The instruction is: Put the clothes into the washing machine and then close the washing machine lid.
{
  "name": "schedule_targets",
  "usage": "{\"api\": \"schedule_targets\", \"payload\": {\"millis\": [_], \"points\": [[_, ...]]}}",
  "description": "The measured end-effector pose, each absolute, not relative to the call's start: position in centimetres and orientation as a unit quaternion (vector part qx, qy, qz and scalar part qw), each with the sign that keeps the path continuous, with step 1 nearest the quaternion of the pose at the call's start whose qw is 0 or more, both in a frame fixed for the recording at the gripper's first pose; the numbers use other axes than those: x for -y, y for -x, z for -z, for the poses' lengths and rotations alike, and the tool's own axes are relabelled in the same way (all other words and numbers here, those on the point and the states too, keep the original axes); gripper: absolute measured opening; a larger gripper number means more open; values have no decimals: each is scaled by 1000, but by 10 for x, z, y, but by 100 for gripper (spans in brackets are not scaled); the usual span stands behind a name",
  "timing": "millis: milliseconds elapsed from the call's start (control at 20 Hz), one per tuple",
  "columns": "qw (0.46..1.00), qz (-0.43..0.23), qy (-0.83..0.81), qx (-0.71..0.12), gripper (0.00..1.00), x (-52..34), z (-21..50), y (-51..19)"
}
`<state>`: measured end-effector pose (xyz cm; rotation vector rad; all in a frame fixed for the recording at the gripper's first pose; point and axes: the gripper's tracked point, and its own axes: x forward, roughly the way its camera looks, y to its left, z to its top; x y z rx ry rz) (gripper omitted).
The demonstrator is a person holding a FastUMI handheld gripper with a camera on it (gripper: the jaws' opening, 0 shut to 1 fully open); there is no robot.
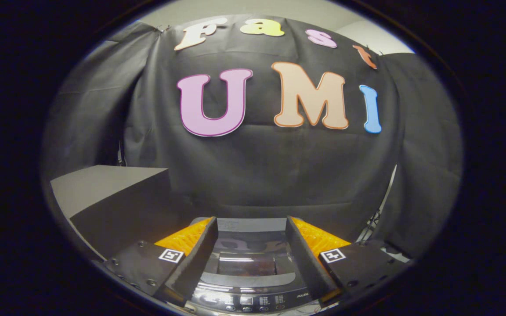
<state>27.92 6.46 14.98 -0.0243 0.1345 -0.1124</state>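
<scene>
A black cloth wall is hanging behind the booth, with a dark box-shaped block (117, 197) standing off to the left. The gripper (251, 226) is hovering above the washing machine (246, 281), its fingers spread wide and gripping nothing. The machine's lid (246, 263) is lying closed between the fingers, its control panel (253, 302) sitting nearest the camera.

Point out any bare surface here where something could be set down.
The grey block left of the washing machine has a bare flat top. The machine's lid looks shut and bare between the open fingers. The control panel is crowded.
</scene>
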Motion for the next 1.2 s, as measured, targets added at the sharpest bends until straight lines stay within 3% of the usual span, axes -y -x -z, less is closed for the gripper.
{"api": "schedule_targets", "payload": {"millis": [300, 1200], "points": [[999, 46, 26, 6, 97, -48, -155, -236], [995, 25, 72, 62, 98, -7, -64, -57]]}}
